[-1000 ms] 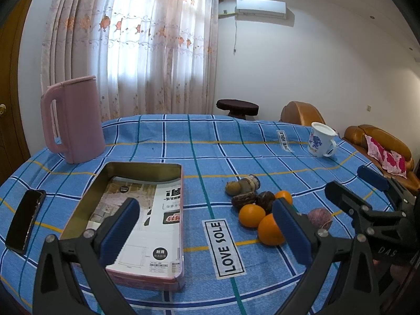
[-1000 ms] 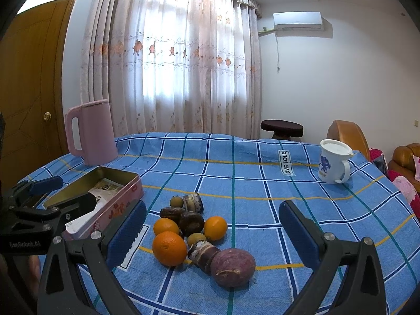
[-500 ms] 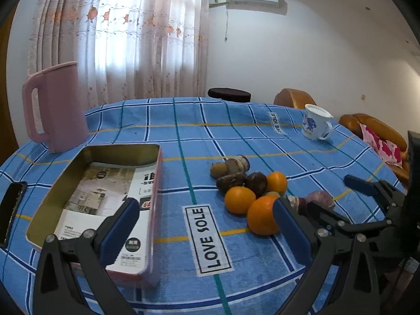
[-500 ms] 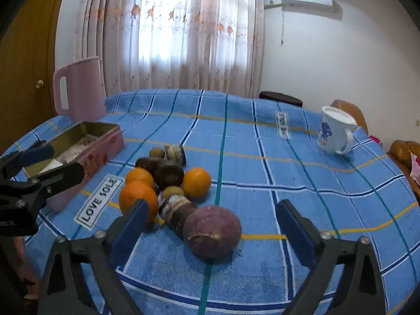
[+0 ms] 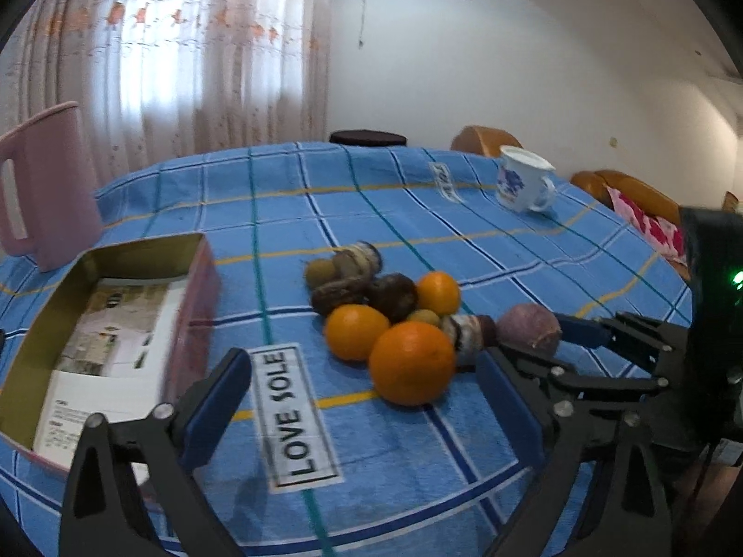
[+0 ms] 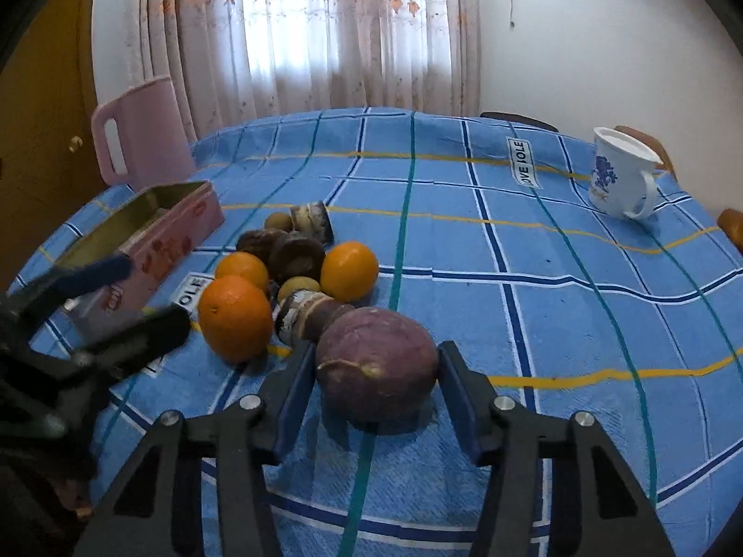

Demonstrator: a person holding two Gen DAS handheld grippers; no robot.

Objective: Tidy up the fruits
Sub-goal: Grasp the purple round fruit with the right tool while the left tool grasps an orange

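A heap of fruit lies on the blue checked tablecloth: three oranges, the largest (image 5: 411, 362) (image 6: 235, 318) nearest my left gripper, several dark brown fruits (image 6: 296, 255), small green-brown ones, and a purple round fruit (image 6: 377, 376) (image 5: 528, 328). My right gripper (image 6: 377, 392) has its blue pads on both sides of the purple fruit, touching or nearly touching it as it rests on the cloth. My left gripper (image 5: 367, 406) is open and empty, just in front of the largest orange. An open pink tin box (image 5: 100, 325) (image 6: 153, 227) stands left of the heap.
A pink kettle (image 5: 42, 185) (image 6: 139, 134) stands at the far left behind the tin. A white mug with blue flowers (image 5: 522, 183) (image 6: 620, 178) stands at the far right. "LOVE SOLE" labels (image 5: 290, 411) are printed on the cloth. Sofa and stool lie beyond the table.
My right gripper has moved forward and down and closed in around the purple fruit. My left gripper has moved closer to the oranges and stays open.
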